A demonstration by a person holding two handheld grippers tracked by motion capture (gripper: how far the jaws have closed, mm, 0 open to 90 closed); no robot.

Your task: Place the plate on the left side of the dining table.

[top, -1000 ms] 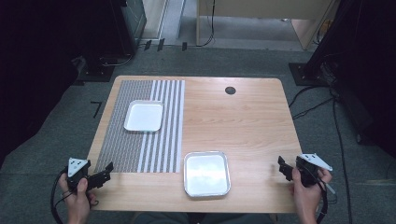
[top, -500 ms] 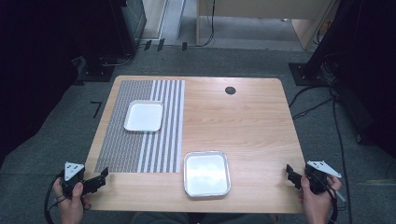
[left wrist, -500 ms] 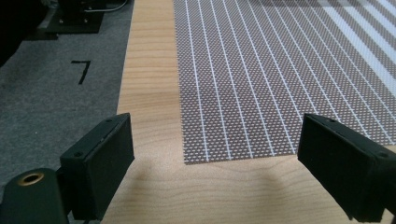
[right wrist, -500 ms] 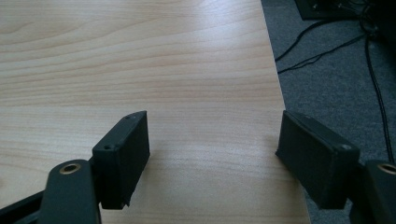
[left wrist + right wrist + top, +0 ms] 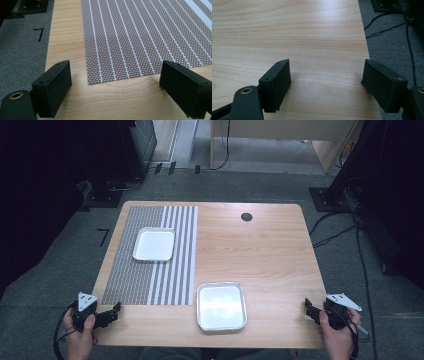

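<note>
Hidden or cut off: the person's forearms ran out of the high view at the bottom edge; the far part of the grey woven placemat [image 5: 130, 35] ran out of the left gripper view at the top and right.
Hard to make out: the room to the far left and far right of the high view was too dark to read.
Left gripper [image 5: 102, 315]: held in the left hand [image 5: 80, 340] at the near left corner of the light wooden counter [image 5: 260, 250], its black fingers [image 5: 53, 87] spread wide apart with nothing between them, over bare wood just near of the placemat's near left corner.
Right gripper [image 5: 315, 312]: held in the right hand [image 5: 335, 337] at the near right corner, its fingers [image 5: 275, 83] spread wide and empty, the right one beyond the counter's right edge, over grey carpet [image 5: 392, 42].
White rectangular tray [image 5: 154, 243]: lay on the placemat at the far left.
Silver square metal tray [image 5: 221, 305]: lay on bare wood near the near edge, just right of the placemat's near right corner.
Small round black hole [image 5: 246, 217]: sat in the counter close to the far edge.
Open room: the whole right half of the counter was bare wood; black cables [image 5: 365, 270] lay on the floor to the right.
</note>
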